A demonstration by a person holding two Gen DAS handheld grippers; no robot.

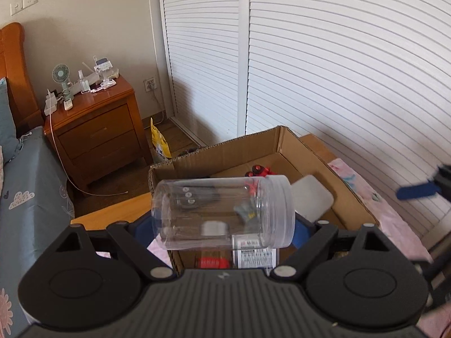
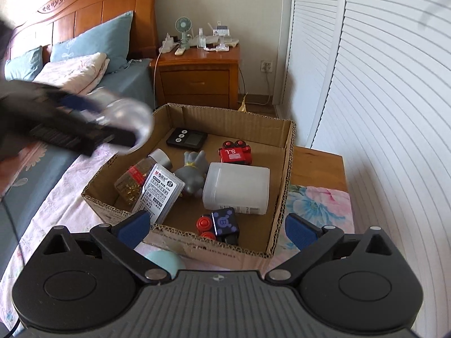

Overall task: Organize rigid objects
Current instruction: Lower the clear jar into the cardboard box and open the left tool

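Your left gripper points steeply down at the open brown cardboard box and holds the clear plastic jar with a threaded neck crosswise between its blue-padded fingers, clamped at both ends, above the box. In the right wrist view that gripper shows as a blurred dark shape at the upper left, over the box's near-left corner. Your right gripper also tilts downward, hovering at the box's near edge; its jaws stand wide apart with nothing between them. Inside the box lie a translucent white rectangular container, a red toy block and a grey figurine.
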